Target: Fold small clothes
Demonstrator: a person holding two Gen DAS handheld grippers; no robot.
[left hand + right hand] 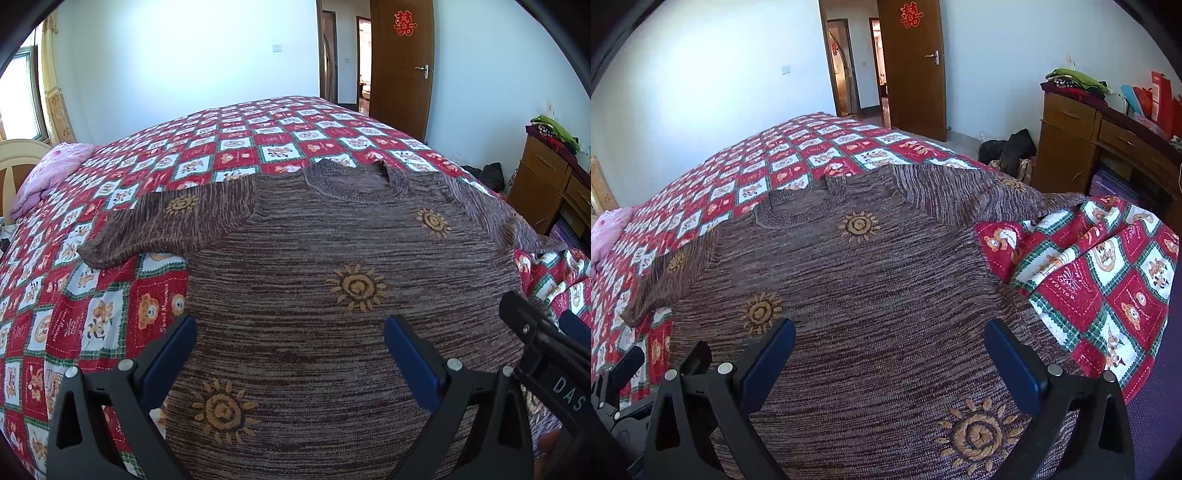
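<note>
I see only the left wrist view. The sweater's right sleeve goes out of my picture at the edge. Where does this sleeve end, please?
Observer: In the right wrist view the right sleeve runs toward the bed's right edge, and its cuff drops behind a bunched fold of the quilt, so the cuff is hidden.
Operator: Is the right gripper holding anything?
Observer: No. The right gripper is open above the sweater, near the hem, with its fingers wide apart.
Operator: What is beside the bed on that side?
Observer: A wooden dresser with folded clothes on top, and a dark bundle on the floor before it.
</note>
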